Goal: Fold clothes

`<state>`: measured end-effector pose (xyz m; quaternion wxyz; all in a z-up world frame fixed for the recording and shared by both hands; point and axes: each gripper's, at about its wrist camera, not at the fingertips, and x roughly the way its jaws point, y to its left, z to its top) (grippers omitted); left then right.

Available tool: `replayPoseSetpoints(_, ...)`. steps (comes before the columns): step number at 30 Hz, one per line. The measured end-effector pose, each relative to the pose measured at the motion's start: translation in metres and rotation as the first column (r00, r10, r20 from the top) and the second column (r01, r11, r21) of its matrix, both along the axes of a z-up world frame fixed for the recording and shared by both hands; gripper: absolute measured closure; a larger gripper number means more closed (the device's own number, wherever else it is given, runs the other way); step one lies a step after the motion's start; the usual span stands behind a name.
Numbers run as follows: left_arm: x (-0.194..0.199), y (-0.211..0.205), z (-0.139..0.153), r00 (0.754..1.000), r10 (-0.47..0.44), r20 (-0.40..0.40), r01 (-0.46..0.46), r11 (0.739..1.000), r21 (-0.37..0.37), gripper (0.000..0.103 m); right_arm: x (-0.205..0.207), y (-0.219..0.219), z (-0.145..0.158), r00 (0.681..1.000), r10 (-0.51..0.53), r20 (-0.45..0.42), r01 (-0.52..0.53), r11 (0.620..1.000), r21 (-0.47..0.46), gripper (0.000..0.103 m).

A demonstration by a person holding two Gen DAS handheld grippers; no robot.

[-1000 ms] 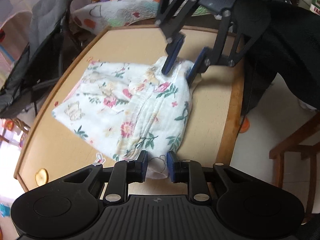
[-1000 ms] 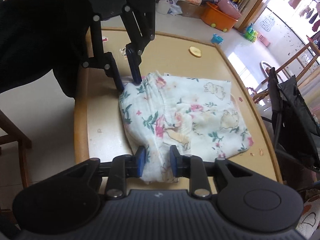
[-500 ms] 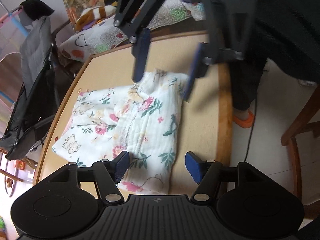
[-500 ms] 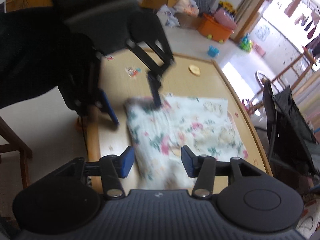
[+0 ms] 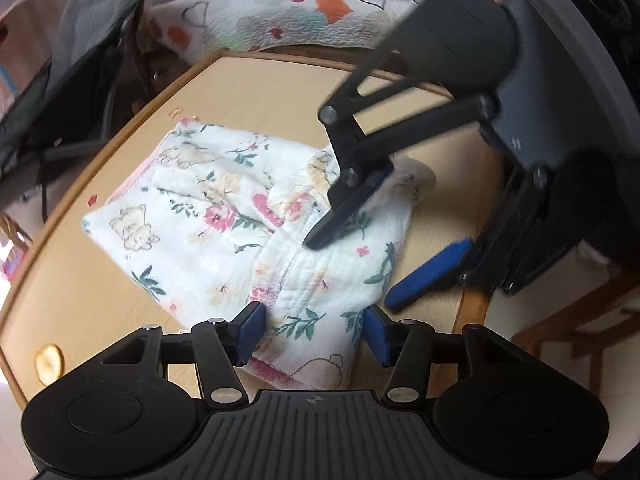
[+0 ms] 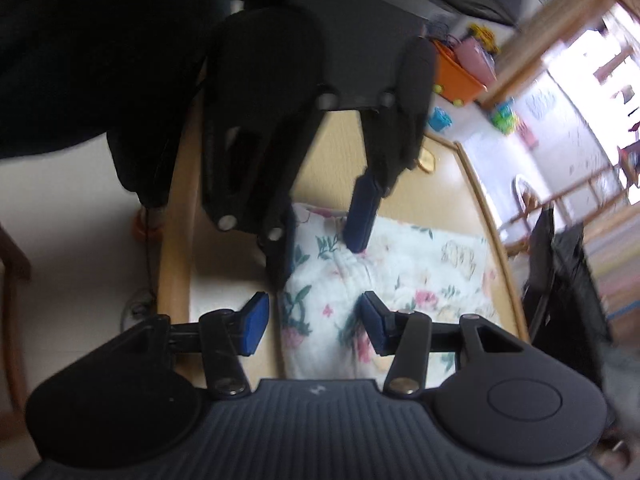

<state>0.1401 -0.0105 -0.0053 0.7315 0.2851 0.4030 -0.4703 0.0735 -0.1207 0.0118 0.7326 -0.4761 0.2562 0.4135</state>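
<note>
A white floral garment (image 5: 224,216) lies folded on the wooden table (image 5: 100,288). In the left wrist view my left gripper (image 5: 314,332) straddles the near end of its thick folded edge. Its jaws are closing, and the blue pads stand at the fabric's sides without pinching it. My right gripper (image 5: 354,274) reaches in from the upper right. It is open, with one finger over the garment and the other pad past its right edge. In the right wrist view the right gripper (image 6: 314,328) straddles the garment (image 6: 400,280) edge. The left gripper (image 6: 318,264) hangs close ahead, over the same edge.
The table's right edge (image 5: 472,304) runs close beside the garment. A small yellow disc (image 5: 48,360) lies at the near left. A heart-print quilt (image 5: 280,20), a black folded chair (image 5: 60,80), a wooden chair (image 5: 580,320) and an orange bin (image 6: 456,76) surround the table. A dark sleeve (image 6: 80,60) fills the upper left.
One second ago both grippers were pinching the garment's folded edge. Both have let go and opened, and they now sit closer together over that edge. The left jaws are narrower than half a second ago.
</note>
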Motion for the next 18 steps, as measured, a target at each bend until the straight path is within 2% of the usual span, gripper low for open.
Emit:
replayPoseSetpoints(11, 0.012, 0.009, 0.004, 0.993, 0.116, -0.034, -0.118, 0.989, -0.086, 0.049, 0.010, 0.002, 0.001, 1.000, -0.002, 0.031, 0.003, 0.999, -0.032, 0.054)
replayPoseSetpoints(15, 0.016, 0.013, 0.011, 0.988, 0.148, -0.054, -0.154, 0.981, -0.121, 0.049, 0.005, 0.005, -0.005, 0.995, 0.048, 0.093, -0.041, 0.996, -0.074, 0.054)
replayPoseSetpoints(18, 0.016, 0.014, 0.013, 0.987, 0.149, -0.051, -0.154, 0.981, -0.116, 0.049, 0.003, 0.008, -0.012, 0.990, 0.089, 0.114, -0.075, 0.990, -0.116, 0.057)
